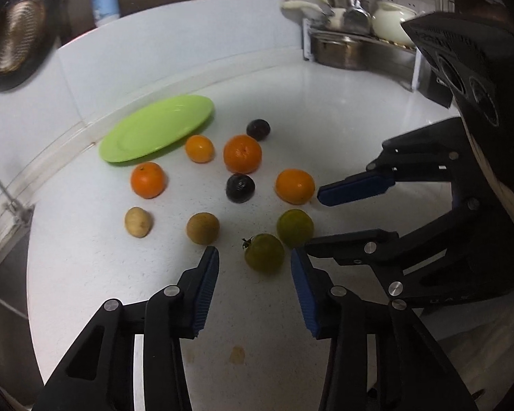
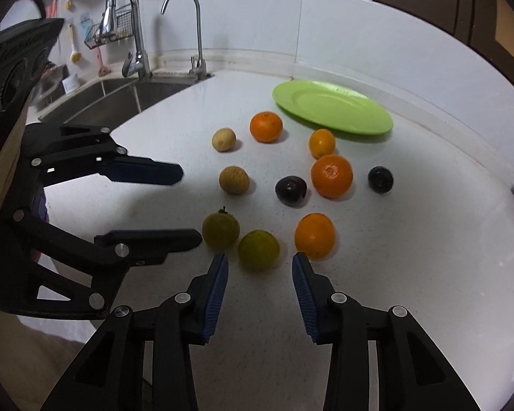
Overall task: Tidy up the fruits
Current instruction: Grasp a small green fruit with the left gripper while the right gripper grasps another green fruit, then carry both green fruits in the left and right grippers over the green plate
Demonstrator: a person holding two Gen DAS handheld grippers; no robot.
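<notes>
Both grippers hover low over the white worktop (image 2: 411, 257), side by side and tilted down at the scattered fruit. The left gripper (image 1: 254, 267) has its blue pads apart with a green tomato (image 1: 264, 252) lying just beyond the tips, untouched; nothing is gripped. The right gripper (image 2: 259, 272) is likewise released, its fingers standing either side of a green citrus (image 2: 258, 249) that sits just ahead of them, an orange (image 2: 314, 235) close beside its right fingertip. Farther off lie more oranges, two dark plums (image 2: 290, 190), a brown round fruit (image 2: 234, 180) and a small potato-like one (image 2: 224, 139). The lime-green plate (image 2: 332, 108) sits bare near the back wall, well apart from both grippers. A sink (image 2: 120, 99) lies at the left.
</notes>
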